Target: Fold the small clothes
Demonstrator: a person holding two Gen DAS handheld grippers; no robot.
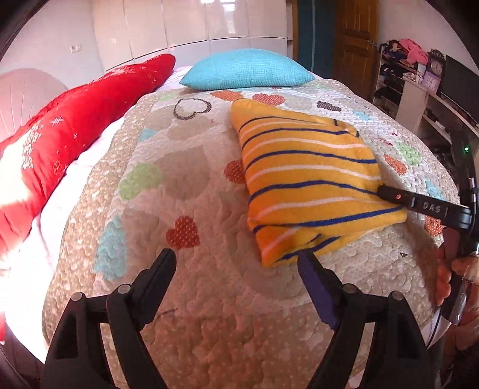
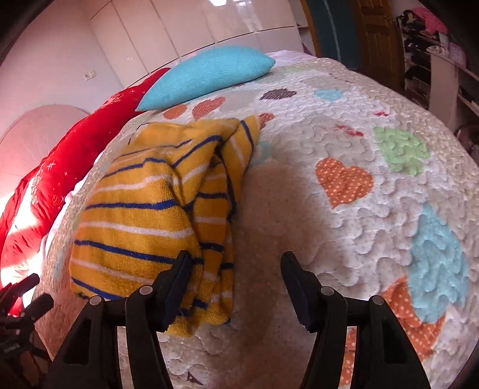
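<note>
A small yellow garment with blue and white stripes (image 1: 311, 176) lies folded on the quilted heart-pattern bedspread (image 1: 194, 209). My left gripper (image 1: 236, 263) is open and empty, just in front of the garment's near corner. In the left wrist view the right gripper's fingers (image 1: 395, 197) rest at the garment's right edge. In the right wrist view the garment (image 2: 143, 203) lies left of centre, and my right gripper (image 2: 236, 269) is open, its left finger over the garment's near edge, its right finger over bare quilt.
A turquoise pillow (image 1: 248, 70) and a red cushion (image 1: 69, 125) lie at the head and left side of the bed. Shelves with clothes and clocks (image 1: 419, 74) stand at the right. White wardrobes (image 1: 185, 24) line the back wall.
</note>
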